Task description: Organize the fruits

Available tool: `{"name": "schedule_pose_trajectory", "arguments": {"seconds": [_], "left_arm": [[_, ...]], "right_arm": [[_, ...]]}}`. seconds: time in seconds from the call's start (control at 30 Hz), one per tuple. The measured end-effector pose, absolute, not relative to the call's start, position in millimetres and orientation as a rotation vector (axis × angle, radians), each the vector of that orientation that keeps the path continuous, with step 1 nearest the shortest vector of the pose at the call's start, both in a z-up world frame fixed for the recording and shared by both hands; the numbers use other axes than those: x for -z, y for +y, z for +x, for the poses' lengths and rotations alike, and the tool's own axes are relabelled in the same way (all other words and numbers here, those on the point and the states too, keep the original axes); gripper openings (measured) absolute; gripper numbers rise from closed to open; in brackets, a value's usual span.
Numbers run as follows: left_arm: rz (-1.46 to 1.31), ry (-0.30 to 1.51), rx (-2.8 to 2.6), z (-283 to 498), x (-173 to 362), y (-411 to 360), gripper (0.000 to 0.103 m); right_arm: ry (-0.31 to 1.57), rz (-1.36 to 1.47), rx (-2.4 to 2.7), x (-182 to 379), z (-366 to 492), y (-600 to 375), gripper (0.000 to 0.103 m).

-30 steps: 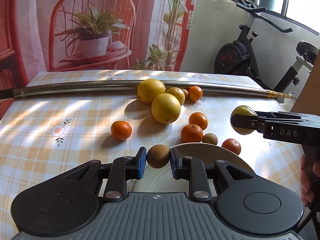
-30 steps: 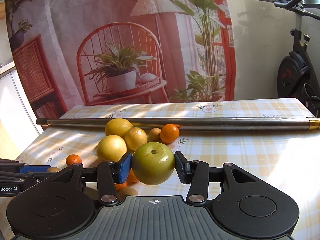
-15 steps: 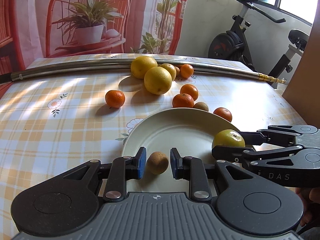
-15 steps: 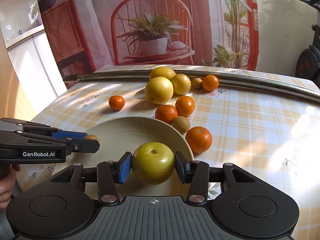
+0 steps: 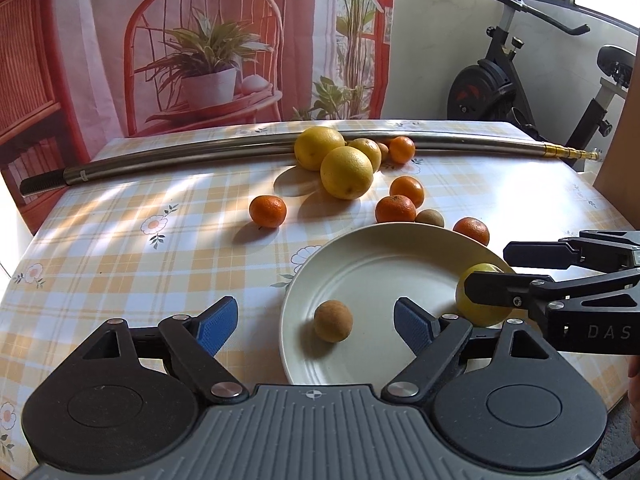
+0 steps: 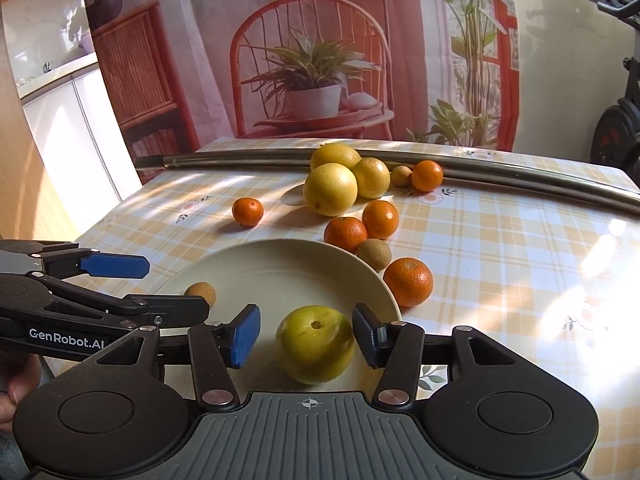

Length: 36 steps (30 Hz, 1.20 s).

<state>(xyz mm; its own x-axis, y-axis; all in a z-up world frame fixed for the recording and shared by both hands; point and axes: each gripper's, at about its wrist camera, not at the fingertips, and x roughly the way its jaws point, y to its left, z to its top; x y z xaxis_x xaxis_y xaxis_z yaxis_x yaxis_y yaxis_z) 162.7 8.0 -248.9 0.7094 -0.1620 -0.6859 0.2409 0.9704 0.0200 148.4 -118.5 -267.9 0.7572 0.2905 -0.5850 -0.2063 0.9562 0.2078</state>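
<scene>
Checked tablecloth (image 5: 120, 248): my left gripper (image 5: 314, 320) and right gripper (image 6: 306, 334) are both opening, their pads clear of the small brown round fruit (image 5: 333, 321) and the yellow-green round fruit (image 6: 316, 344) lying on the cream round plate (image 5: 372, 264).

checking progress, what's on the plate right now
Two fruits lie on the plate: a small brown fruit and a yellow-green fruit. The right gripper and its jaws hide the plate's near rim.

A table in a yellow-checked floral cloth (image 5: 120, 248) carries a cream plate (image 5: 360, 264), a metal pole (image 5: 180, 158), scattered tangerines (image 5: 267, 211), and grapefruits (image 5: 346, 172).
</scene>
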Motion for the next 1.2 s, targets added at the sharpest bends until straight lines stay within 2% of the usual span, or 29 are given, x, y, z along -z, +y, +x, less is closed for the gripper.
{"name": "schedule_pose_trajectory", "arguments": {"seconds": [0.13, 0.2, 0.27, 0.33, 0.53, 0.6, 0.83, 1.2], "left_arm": [[0.029, 0.735, 0.22, 161.9, 242.2, 22.6, 0.087], [0.0, 0.727, 0.217, 162.4, 239.5, 29.1, 0.088], [0.005, 0.734, 0.19, 164.5, 237.5, 32.3, 0.089], [0.023, 0.717, 0.163, 163.2, 234.5, 34.5, 0.089], [0.002, 0.655, 0.189, 155.2, 225.4, 46.3, 0.089], [-0.009, 0.66, 0.185, 155.6, 225.5, 49.9, 0.089], [-0.078, 0.691, 0.086, 162.7, 230.7, 64.2, 0.089], [-0.042, 0.658, 0.034, 167.6, 231.0, 70.3, 0.089]], "right_arm": [[0.623, 0.146, -0.255, 258.4, 143.8, -122.0, 0.056], [0.6, 0.138, -0.244, 253.3, 140.3, -122.8, 0.061], [0.572, 0.127, -0.226, 247.8, 136.4, -123.4, 0.071], [0.549, 0.127, -0.22, 243.1, 133.8, -124.7, 0.076], [0.554, 0.136, -0.185, 237.2, 134.9, -127.3, 0.078], [0.55, 0.143, -0.169, 236.8, 134.0, -128.4, 0.081], [0.463, 0.152, -0.054, 234.3, 121.8, -135.4, 0.103], [0.47, 0.135, 0.004, 240.7, 122.4, -137.2, 0.103]]}}
